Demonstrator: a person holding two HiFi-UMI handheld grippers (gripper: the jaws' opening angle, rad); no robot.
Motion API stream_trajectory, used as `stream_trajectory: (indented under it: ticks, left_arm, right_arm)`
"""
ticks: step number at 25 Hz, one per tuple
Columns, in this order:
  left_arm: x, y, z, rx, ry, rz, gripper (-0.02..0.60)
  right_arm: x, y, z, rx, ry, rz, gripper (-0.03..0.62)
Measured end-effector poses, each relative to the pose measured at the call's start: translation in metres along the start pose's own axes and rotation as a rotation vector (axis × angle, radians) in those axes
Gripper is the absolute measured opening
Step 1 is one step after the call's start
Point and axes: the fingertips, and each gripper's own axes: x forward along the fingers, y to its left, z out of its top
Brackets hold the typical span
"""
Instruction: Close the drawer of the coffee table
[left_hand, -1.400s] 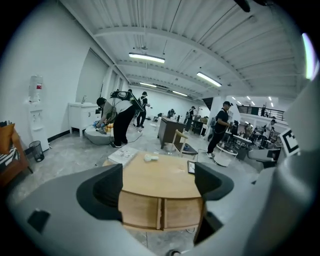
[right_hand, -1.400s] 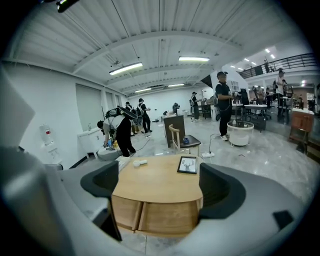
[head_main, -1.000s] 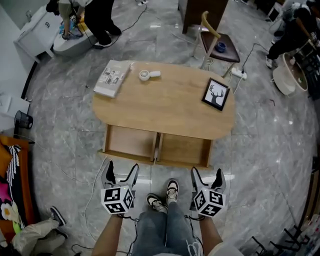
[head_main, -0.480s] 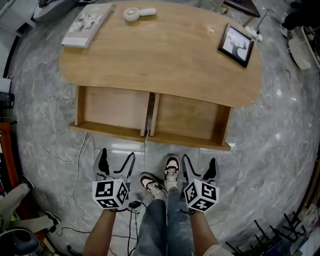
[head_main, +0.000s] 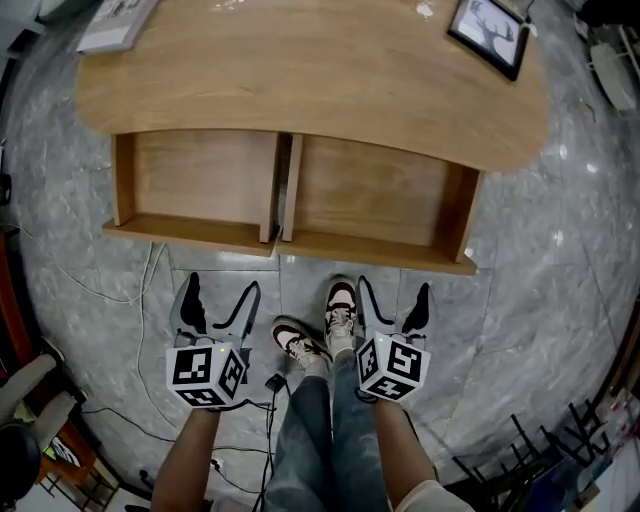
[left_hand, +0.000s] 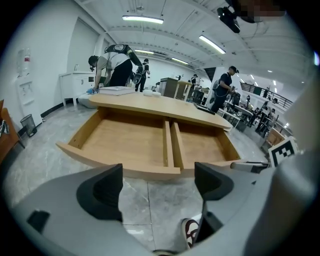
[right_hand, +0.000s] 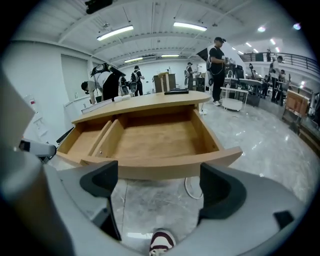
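Both claws hang released and empty in front of the coffee table. The left gripper (head_main: 220, 296) has its jaws spread wide with only floor tile between them, and the right gripper (head_main: 392, 294) is spread the same way above the person's shoes (head_main: 338, 308). Neither touches the furniture; each is near, but clear of, the drawer front ahead of it.

The left drawer (head_main: 195, 178) and right drawer (head_main: 378, 200) stand side by side, both pulled well out from under the oval coffee table top (head_main: 300, 75) and both bare inside. A framed picture (head_main: 488, 30) and a magazine (head_main: 112, 24) lie at opposite ends of the top, and a white cable (head_main: 152, 290) trails across the marble floor below the left drawer.

The drawers look like rigid wood and, being empty, should slide lightly. No handle shows on the curved front panel (head_main: 372, 254), so a flat push near each panel's middle seems the safest contact. An off-centre shove could skew a drawer and jam it.
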Motion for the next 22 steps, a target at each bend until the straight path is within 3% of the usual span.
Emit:
stream_trajectory:
  ticks: [7,22]
  left_arm:
    - [0.011,0.007,-0.013,0.007,0.029,0.0,0.446]
    - [0.021,0.026,-0.048,-0.026,0.071,0.024,0.439]
  right_arm:
    - [0.009,0.0,-0.009,-0.044,-0.136,-0.034,0.517]
    - [0.047,0.011,-0.029,-0.145,-0.164,-0.011,0.515]
